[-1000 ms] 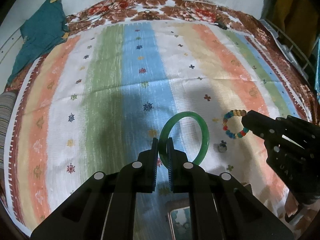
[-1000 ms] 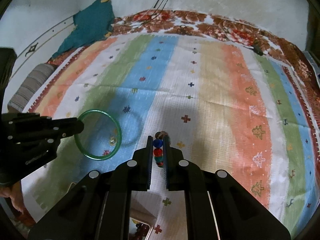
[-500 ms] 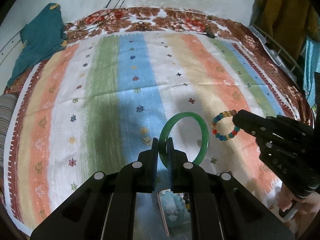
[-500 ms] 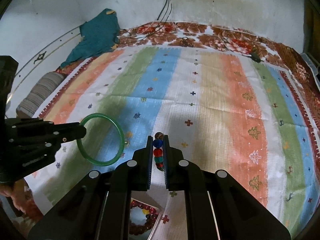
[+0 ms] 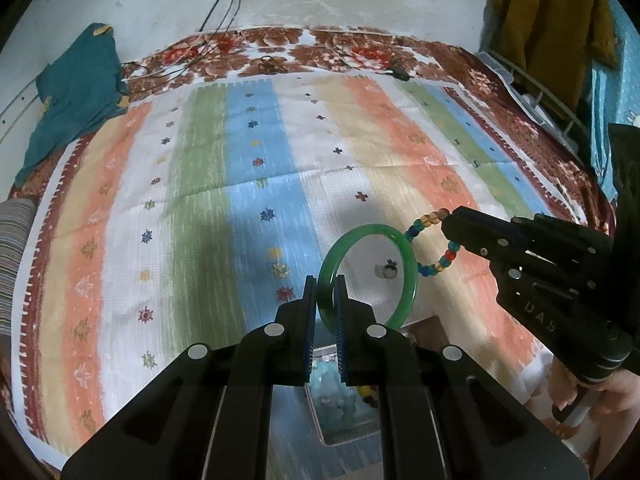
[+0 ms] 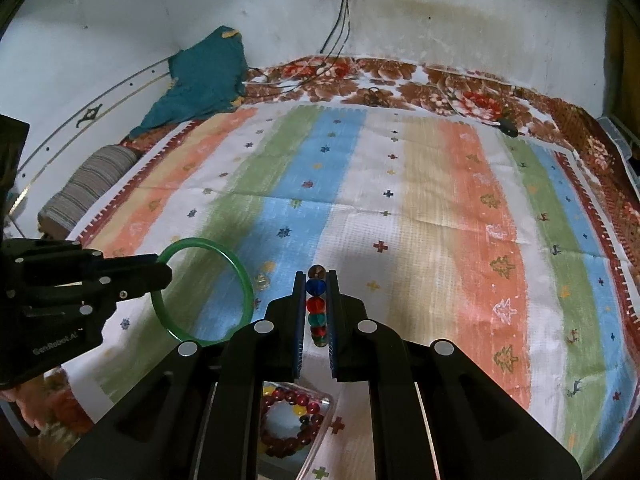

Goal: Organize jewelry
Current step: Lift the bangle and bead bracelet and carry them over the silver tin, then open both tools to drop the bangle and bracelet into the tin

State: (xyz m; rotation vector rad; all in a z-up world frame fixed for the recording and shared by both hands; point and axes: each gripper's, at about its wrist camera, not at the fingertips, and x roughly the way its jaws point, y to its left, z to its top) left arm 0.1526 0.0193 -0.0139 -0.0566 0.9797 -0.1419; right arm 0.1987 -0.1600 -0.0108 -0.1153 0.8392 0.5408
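Note:
My left gripper (image 5: 324,280) is shut on the rim of a green bangle (image 5: 408,268), which stands upright above the striped bed cloth (image 5: 200,240). To its right, my right gripper (image 5: 450,222) is shut on a bracelet of coloured beads (image 5: 432,268) that hangs in a loop. In the right wrist view the right gripper (image 6: 316,280) pinches the coloured bead bracelet (image 6: 315,304), and the left gripper (image 6: 164,268) holds the green bangle (image 6: 244,280) at the left. A clear box (image 6: 320,400) lies below the fingers with a dark red bead bracelet (image 6: 280,424) inside.
A small ring (image 5: 390,270) and a pale trinket (image 5: 280,269) lie on the cloth. A teal garment (image 5: 76,92) and a striped pillow (image 6: 88,184) sit at the far left edge. Cables (image 6: 340,20) run down the wall. A hand (image 5: 600,396) holds the right gripper.
Both grippers have lifted and drawn back toward me with the bangle and the bead bracelet still held. More of the clear box now shows beneath the fingers.

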